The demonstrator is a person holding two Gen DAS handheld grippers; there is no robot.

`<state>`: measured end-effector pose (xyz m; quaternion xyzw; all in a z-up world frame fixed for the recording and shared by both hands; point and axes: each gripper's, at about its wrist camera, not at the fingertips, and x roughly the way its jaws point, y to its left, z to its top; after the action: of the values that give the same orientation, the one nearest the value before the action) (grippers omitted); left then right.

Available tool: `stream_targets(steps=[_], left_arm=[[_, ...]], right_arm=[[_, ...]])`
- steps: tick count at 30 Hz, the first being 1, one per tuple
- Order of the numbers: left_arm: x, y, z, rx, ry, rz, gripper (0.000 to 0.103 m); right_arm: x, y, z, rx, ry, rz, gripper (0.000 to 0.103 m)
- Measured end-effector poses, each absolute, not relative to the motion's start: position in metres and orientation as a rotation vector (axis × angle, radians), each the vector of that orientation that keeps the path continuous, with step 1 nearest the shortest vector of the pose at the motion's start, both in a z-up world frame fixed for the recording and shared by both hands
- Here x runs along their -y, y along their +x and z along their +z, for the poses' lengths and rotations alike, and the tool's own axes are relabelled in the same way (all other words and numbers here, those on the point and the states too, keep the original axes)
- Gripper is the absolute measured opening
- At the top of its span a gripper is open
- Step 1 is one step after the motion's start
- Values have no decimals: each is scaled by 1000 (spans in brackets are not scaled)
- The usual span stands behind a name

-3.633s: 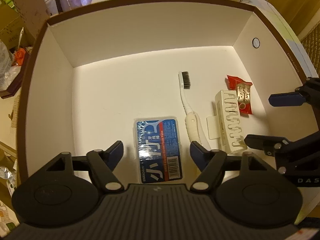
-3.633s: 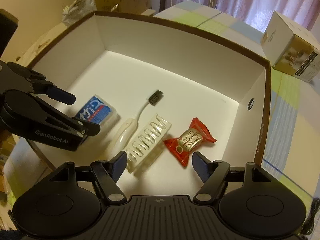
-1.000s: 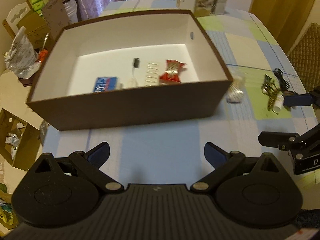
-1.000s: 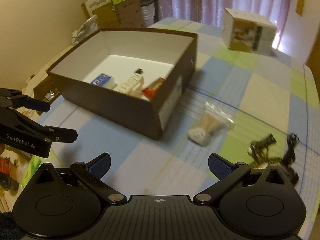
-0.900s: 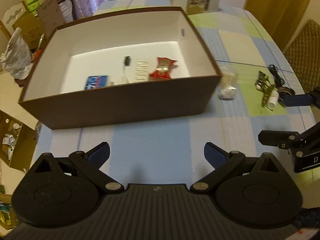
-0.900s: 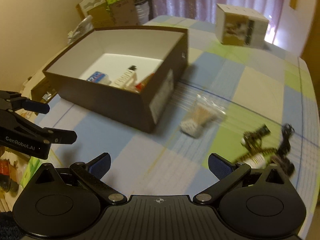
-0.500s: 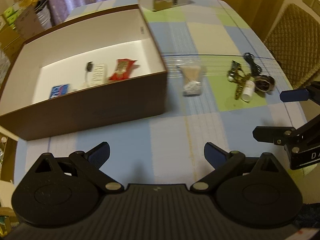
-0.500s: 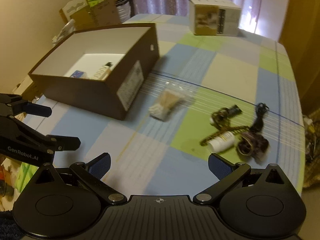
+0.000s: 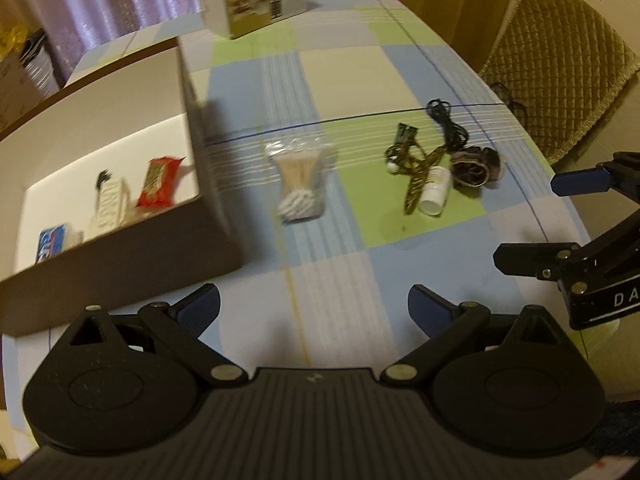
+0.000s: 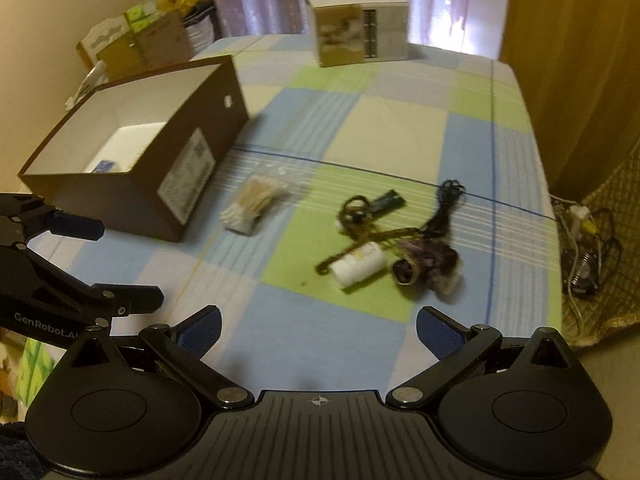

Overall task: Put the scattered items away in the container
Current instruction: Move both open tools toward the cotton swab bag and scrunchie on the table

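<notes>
Left gripper (image 9: 314, 310) spread wide, empty, above the checked tablecloth (image 9: 352, 68) just right of the brown box (image 9: 132, 256). Right gripper (image 10: 318, 330) equally wide, gripping nothing, further right of the box. Inside the box: red candy wrapper (image 9: 159, 182), white comb-like piece (image 9: 108, 206), blue pack (image 9: 52, 240). Right of the box, on the cloth: bag of cotton swabs (image 9: 300, 184), then well apart a cluster of small white bottle (image 9: 434, 194), black cable (image 9: 450, 128), gold chain (image 9: 418, 184), dark scrunchie (image 9: 476, 166).
</notes>
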<state>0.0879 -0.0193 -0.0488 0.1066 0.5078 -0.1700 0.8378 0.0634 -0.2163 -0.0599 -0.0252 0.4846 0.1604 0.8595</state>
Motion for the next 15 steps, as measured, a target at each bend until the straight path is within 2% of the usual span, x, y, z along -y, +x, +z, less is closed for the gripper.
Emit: stream_targets(steps=[15], left_arm=[[60, 123, -62, -1052, 272, -428, 98]], right_arm=[[261, 90, -72, -1011, -9, 257, 101]])
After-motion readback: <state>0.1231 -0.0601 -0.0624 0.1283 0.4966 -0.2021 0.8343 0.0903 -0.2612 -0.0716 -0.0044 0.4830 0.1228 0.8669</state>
